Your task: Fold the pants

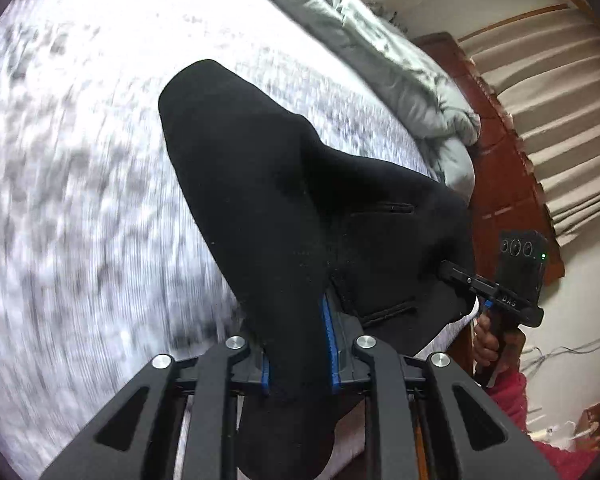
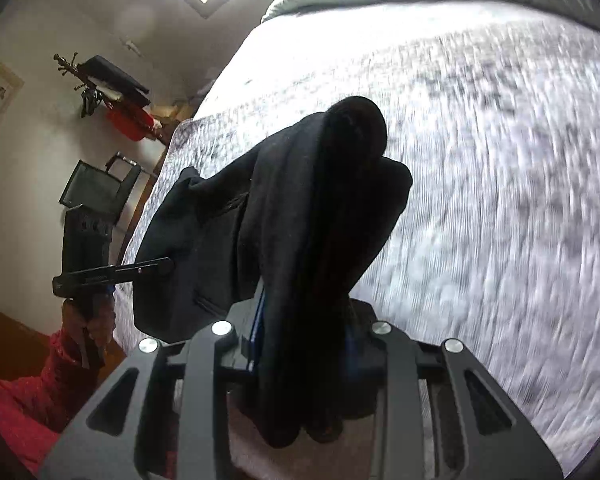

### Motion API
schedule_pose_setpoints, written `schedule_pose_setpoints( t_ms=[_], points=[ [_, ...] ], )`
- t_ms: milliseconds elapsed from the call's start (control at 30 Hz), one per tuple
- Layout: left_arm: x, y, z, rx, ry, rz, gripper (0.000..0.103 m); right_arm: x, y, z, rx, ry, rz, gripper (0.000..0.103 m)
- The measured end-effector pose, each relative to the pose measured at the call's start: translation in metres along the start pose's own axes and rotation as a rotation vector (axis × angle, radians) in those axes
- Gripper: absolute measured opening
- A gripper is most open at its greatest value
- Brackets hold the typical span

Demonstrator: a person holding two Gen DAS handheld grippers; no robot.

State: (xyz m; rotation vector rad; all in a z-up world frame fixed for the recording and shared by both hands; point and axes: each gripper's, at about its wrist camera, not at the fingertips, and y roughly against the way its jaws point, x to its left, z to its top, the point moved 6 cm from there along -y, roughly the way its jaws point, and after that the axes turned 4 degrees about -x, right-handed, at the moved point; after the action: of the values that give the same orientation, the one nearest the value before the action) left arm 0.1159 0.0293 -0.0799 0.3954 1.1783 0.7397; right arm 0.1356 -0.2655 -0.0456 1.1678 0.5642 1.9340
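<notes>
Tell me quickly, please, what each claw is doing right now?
Left claw: shut on the pants, lifted over the bed.
Right claw: shut on the pants too.

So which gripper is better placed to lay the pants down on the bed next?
Probably neither alone. The left gripper and right gripper each clamp black pants above the bed; lowering together seems best.

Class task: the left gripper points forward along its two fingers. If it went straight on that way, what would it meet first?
The black pants, which the left gripper already clamps: the cloth fills the line ahead of the fingers. Beyond it lies the speckled bed cover, probably next, though depth is hard to judge here.
</notes>
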Motion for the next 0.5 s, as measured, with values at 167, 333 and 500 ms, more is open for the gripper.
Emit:
schedule_pose_setpoints(
  t_ms=[167,333,500],
  points=[
    [0.02,-0.03,0.036,-0.006,-0.004,0.051,0.02,-0.027,-0.034,0.048,0.028,-0.005,-0.018,0.03],
    [0.068,-0.064,0.032,0.059,0.046,0.124,0.025,-0.065,-0.089,0.038,0.125,-0.084,-0.072,0.036],
    [0.08,-0.063,0.025,0.043,0.055,0.132,0.038,-0.087,-0.097,0.026,0.124,-0.153,-0.046,0.051]
  ],
)
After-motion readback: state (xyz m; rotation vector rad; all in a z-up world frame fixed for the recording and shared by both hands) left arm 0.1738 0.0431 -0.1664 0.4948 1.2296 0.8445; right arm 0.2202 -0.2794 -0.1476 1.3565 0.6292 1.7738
